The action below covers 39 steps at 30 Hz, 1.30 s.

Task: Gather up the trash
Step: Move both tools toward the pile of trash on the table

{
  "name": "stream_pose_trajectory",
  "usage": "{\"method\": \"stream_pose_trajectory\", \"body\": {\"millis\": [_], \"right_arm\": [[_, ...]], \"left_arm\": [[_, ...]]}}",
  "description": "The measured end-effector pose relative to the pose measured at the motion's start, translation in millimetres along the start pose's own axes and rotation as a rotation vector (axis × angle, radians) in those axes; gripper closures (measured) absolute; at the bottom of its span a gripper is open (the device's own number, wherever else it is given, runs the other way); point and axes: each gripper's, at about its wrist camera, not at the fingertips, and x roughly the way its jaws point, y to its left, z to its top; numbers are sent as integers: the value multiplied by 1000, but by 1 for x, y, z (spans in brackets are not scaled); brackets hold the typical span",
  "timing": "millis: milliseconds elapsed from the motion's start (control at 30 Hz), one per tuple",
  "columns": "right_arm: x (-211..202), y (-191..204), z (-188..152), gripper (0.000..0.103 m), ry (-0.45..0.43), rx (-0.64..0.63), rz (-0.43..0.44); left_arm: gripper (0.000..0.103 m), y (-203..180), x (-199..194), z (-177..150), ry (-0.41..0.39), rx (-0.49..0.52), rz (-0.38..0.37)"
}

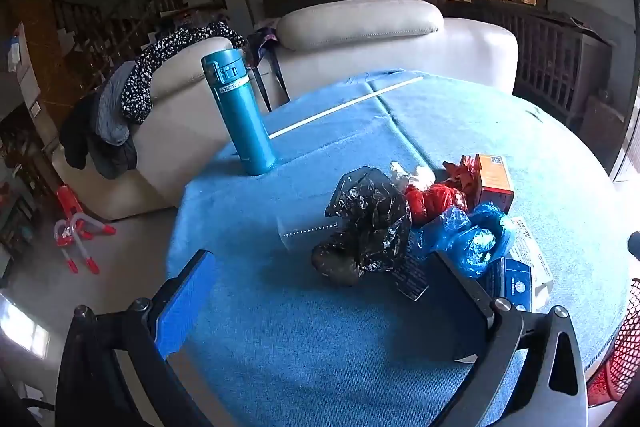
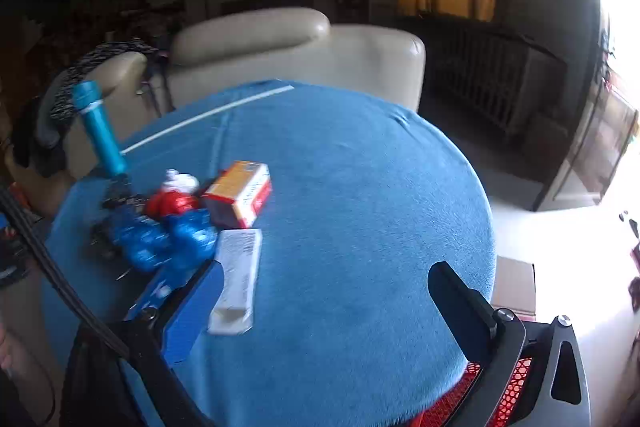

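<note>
Left gripper (image 1: 320, 291): you are holding it spread wide, empty
Right gripper (image 2: 324, 303): likewise gaping, nothing gripped
Trash pile (image 1: 420, 223): lying on blue tablecloth (image 1: 360, 355), beside the flask (image 1: 240, 115)
Progress: nothing looks collected; everything is awaiting pickup

counter cloth (image 1: 320, 327): blue | flask (image 1: 239, 115): teal | crumpled bags: black (image 1: 368, 219), red (image 1: 434, 201), blue (image 1: 468, 239) | carton (image 2: 240, 193): orange, white | basket (image 2: 516, 391): red mesh | sofa (image 1: 360, 39): cream | draped garment (image 1: 160, 67): black, white-speckled
</note>
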Motion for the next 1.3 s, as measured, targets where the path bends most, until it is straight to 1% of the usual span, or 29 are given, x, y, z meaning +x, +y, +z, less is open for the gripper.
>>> {"method": "stream_pose_trajectory", "body": {"millis": [100,200,300,500,700,833,1067,1300], "right_arm": [[-14,4,0,0,0,6,46],[-14,17,3,0,-5,17,58],[-19,19,4,0,-10,33,74],[-19,31,5,0,-3,23,71],[-26,42,7,0,-21,-8,78],[-30,46,7,0,-25,-5,91],[-42,57,6,0,-36,-23,90],[-50,58,2,0,-29,-8,91]], "left_arm": [[0,-3,-1,0,0,7,9],[0,-1,-2,-1,2,5,10],[0,2,-4,-2,-4,5,21],[0,9,-4,-3,-6,-5,22],[0,14,-5,-5,-6,-11,27],[0,16,-7,-7,-7,-15,26],[0,18,-12,-11,-5,-16,23],[0,18,-18,-15,-9,-11,23]]}}
